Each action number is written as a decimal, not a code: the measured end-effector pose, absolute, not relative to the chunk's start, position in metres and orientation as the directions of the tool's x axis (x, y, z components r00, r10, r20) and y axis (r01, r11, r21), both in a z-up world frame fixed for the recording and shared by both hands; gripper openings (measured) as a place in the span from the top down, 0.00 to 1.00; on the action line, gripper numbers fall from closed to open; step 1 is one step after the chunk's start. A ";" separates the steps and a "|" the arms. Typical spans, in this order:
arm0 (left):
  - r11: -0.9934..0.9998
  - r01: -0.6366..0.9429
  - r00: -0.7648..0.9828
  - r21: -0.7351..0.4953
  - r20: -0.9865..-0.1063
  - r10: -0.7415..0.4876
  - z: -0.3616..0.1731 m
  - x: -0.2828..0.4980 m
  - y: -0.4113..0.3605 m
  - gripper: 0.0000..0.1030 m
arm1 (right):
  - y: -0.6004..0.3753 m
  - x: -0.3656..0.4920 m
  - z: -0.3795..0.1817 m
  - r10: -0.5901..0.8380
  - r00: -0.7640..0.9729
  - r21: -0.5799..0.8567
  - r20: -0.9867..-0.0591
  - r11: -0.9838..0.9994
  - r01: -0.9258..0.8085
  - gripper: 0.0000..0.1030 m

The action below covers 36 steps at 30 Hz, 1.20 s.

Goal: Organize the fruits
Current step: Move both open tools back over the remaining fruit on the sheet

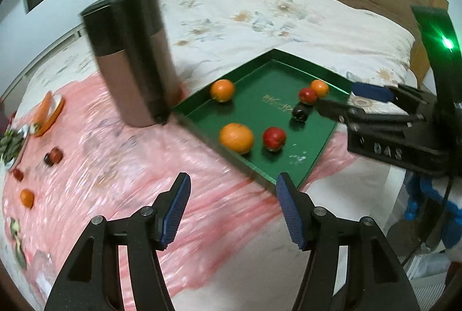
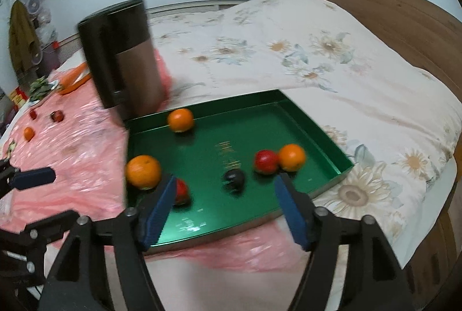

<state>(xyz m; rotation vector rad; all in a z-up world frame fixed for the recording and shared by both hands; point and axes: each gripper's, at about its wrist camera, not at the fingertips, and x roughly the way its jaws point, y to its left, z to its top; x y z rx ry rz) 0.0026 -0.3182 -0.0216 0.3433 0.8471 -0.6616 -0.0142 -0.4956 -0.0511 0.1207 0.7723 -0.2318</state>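
Observation:
A green tray point(image 1: 288, 74) point(image 2: 245, 123) lies on the bed, partly on a pink plastic sheet point(image 1: 115, 166). It holds three oranges point(image 1: 236, 137), two red apples point(image 1: 274, 138) and a dark fruit point(image 1: 300, 112). My left gripper point(image 1: 234, 183) hangs open and empty above the sheet at the tray's near corner. My right gripper point(image 2: 225, 182) stands wide open above the tray's near edge. The dark fruit point(image 2: 234, 179) shows between its fingers but lies loose on the tray floor. Out on the sheet lie a loose orange point(image 1: 26, 198) and two red fruits point(image 1: 53, 156).
A tall dark and copper canister point(image 1: 132, 59) point(image 2: 124, 56) stands by the tray's far-left corner. A plate with a carrot point(image 1: 47, 111) and greens point(image 1: 10, 143) sits at the sheet's far end. A floral quilt point(image 2: 317, 51) and a wooden headboard point(image 2: 389, 10) lie beyond.

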 end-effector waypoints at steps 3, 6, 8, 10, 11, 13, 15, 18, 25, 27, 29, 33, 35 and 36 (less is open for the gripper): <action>0.769 0.638 0.498 0.025 -0.775 -0.388 -0.020 0.003 -0.300 0.46 | -0.477 -0.017 -0.049 -0.140 0.698 0.026 -0.702 0.975 0.222 0.00; 0.788 0.615 0.516 0.032 -0.772 -0.371 -0.020 0.004 -0.283 0.46 | -0.459 -0.018 -0.045 -0.110 0.710 0.039 -0.696 0.981 0.190 0.00; 0.799 0.601 0.532 0.041 -0.766 -0.361 -0.019 0.004 -0.270 0.46 | -0.445 -0.018 -0.041 -0.086 0.720 0.048 -0.689 0.985 0.163 0.00; 0.814 0.579 0.549 0.049 -0.761 -0.345 -0.017 0.005 -0.257 0.46 | -0.429 -0.015 -0.038 -0.050 0.733 0.054 -0.678 0.992 0.118 0.00; 0.820 0.570 0.552 0.045 -0.760 -0.342 -0.017 0.006 -0.249 0.46 | -0.421 -0.014 -0.036 -0.038 0.738 0.054 -0.674 0.993 0.100 0.00; 0.833 0.551 0.567 0.055 -0.757 -0.325 -0.017 0.010 -0.234 0.46 | -0.405 -0.009 -0.034 -0.009 0.750 0.054 -0.662 0.997 0.059 0.00; 0.850 0.523 0.586 0.069 -0.753 -0.300 -0.018 0.016 -0.218 0.46 | -0.386 -0.003 -0.033 0.031 0.759 0.062 -0.650 0.998 0.012 0.00; 0.874 0.483 0.590 0.051 -0.756 -0.282 -0.022 0.029 -0.192 0.46 | -0.362 0.010 -0.036 0.078 0.755 0.069 -0.652 0.997 -0.043 0.00; 0.921 0.390 0.599 0.000 -0.760 -0.253 -0.032 0.066 -0.124 0.46 | -0.308 0.051 -0.048 0.163 0.725 0.092 -0.669 0.986 -0.137 0.00; 0.933 0.359 0.599 -0.014 -0.763 -0.242 -0.037 0.080 -0.103 0.46 | -0.293 0.065 -0.051 0.186 0.715 0.095 -0.673 0.982 -0.165 0.00; 0.943 0.334 0.605 -0.012 -0.764 -0.224 -0.040 0.093 -0.086 0.46 | -0.276 0.084 -0.053 0.212 0.705 0.097 -0.676 0.975 -0.200 0.00; 0.960 0.281 0.613 -0.014 -0.767 -0.191 -0.047 0.123 -0.054 0.46 | -0.244 0.127 -0.058 0.269 0.681 0.103 -0.681 0.956 -0.274 0.05; 0.967 0.254 0.617 -0.008 -0.768 -0.169 -0.052 0.140 -0.038 0.46 | -0.228 0.153 -0.061 0.297 0.665 0.104 -0.685 0.944 -0.314 0.05; 0.971 0.241 0.620 -0.003 -0.769 -0.156 -0.054 0.149 -0.029 0.46 | -0.220 0.166 -0.063 0.308 0.659 0.103 -0.686 0.938 -0.331 0.06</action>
